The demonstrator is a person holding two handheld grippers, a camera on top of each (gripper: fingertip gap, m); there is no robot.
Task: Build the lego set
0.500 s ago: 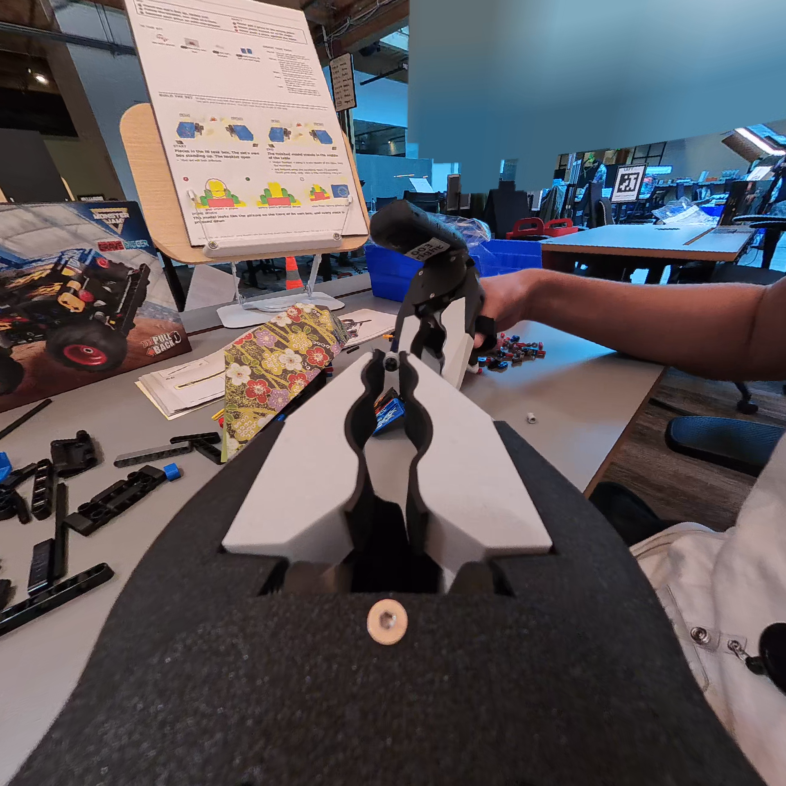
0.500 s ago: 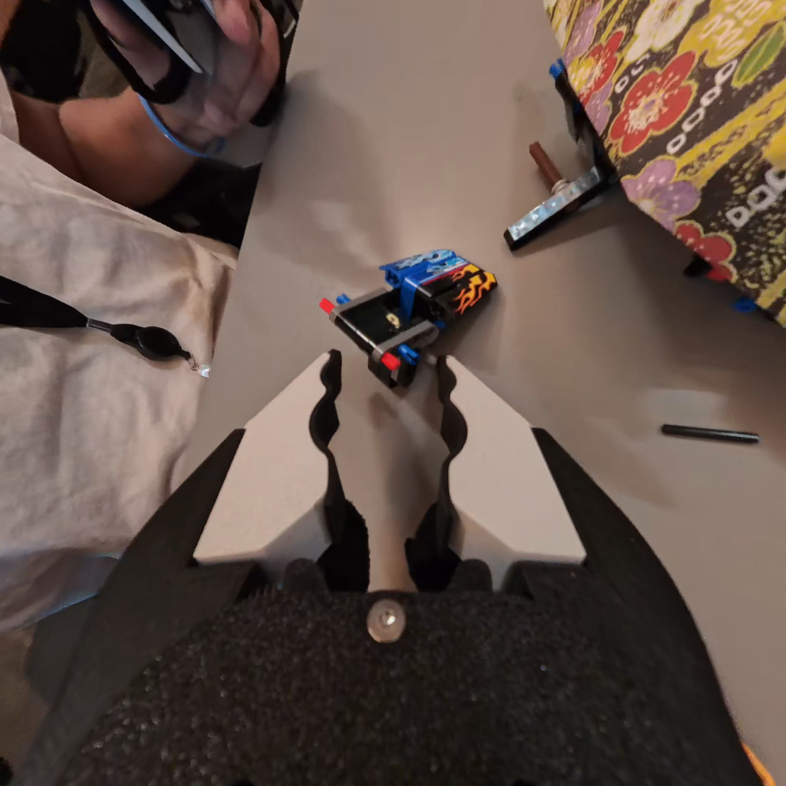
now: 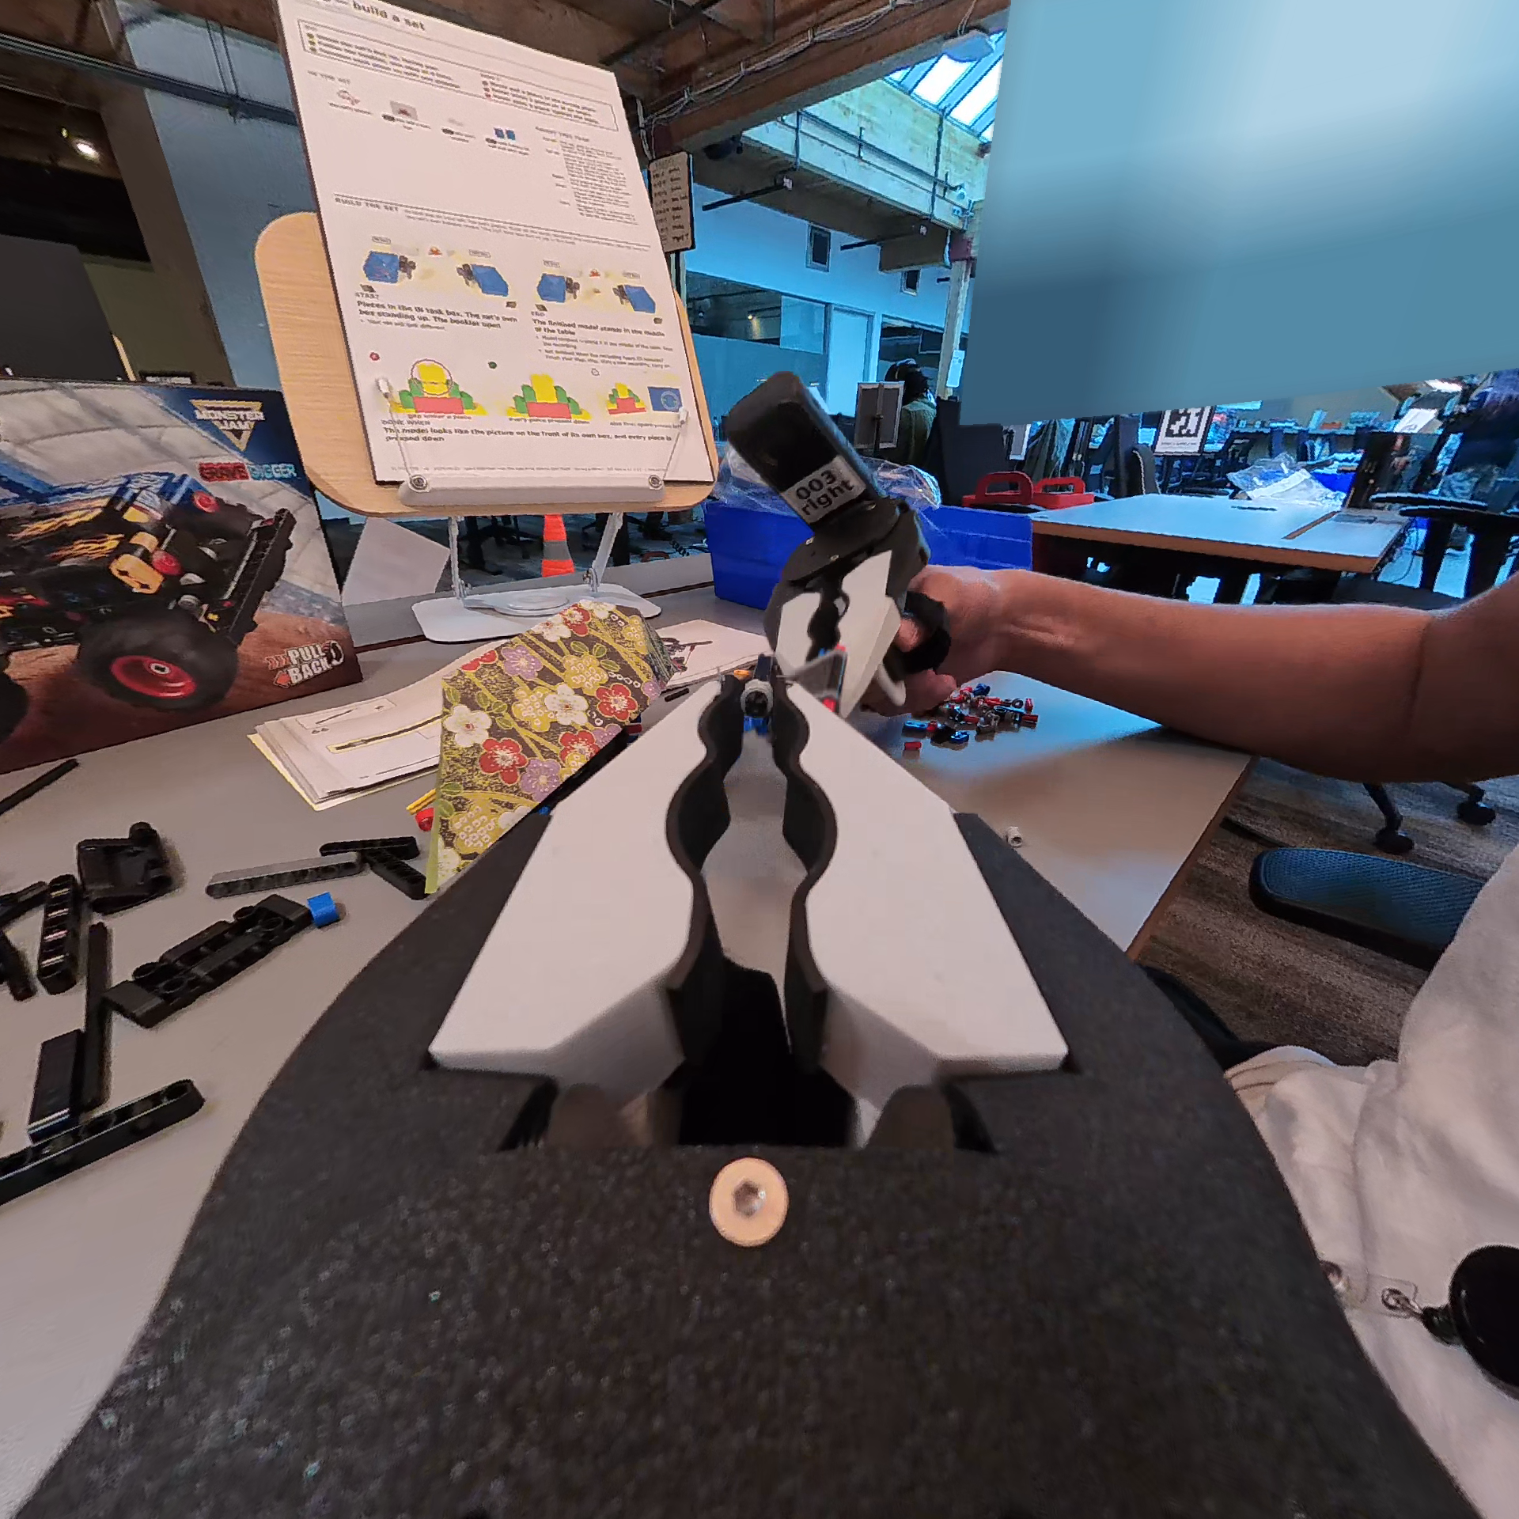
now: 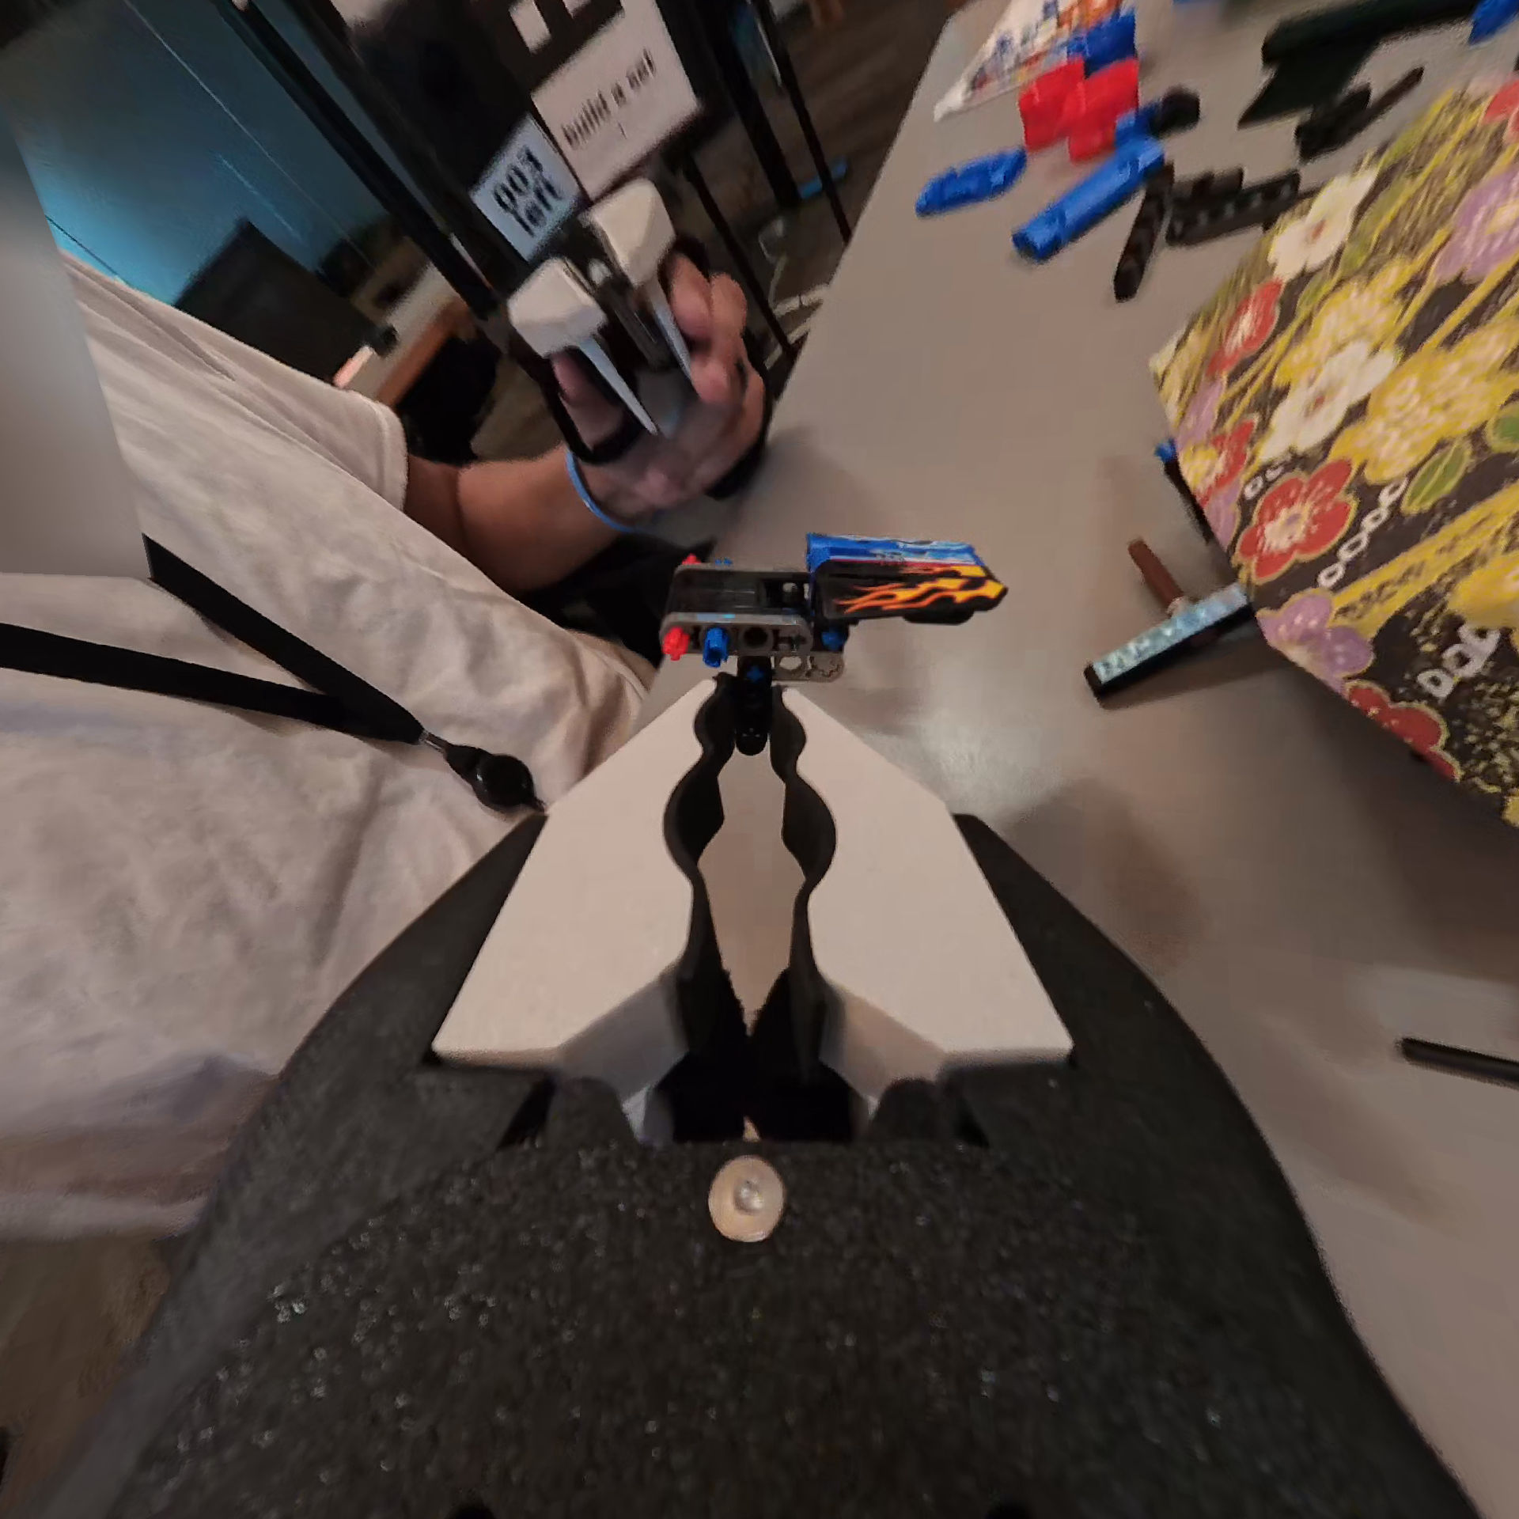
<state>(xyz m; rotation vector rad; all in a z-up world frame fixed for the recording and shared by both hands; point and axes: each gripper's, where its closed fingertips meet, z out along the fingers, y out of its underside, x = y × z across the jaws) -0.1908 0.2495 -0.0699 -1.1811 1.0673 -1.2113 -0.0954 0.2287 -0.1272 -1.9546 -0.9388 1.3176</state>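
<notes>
My right gripper (image 4: 750,707) is shut on a peg under a small black and blue lego assembly (image 4: 822,600) with a flame sticker, and holds it above the grey table (image 4: 1027,427). In the left wrist view the right gripper (image 3: 810,670) hangs just beyond my left gripper's tips, with the assembly partly hidden behind them. My left gripper (image 3: 754,699) is shut on a small grey and black pin (image 3: 754,700). The left gripper also shows, blurred, in the right wrist view (image 4: 649,386), off the table's edge.
A floral box (image 3: 542,723) lies mid-table, with a booklet (image 3: 353,740), the set's box (image 3: 156,559) and an instruction stand (image 3: 493,271) behind. Black beams (image 3: 205,953) lie left, small pins (image 3: 970,715) right. The table edge (image 3: 1184,871) is near. A black axle (image 4: 1463,1060) lies right. Tip to tip, the grippers are about 12 centimetres apart. Between my right fingertips and the black axle (image 4: 1463,1060) there is roughly 15 centimetres.
The right gripper has closed on the assembly, which lay on the table before, and lifted and tilted it up. The left gripper still holds its pin, close to the raised assembly.
</notes>
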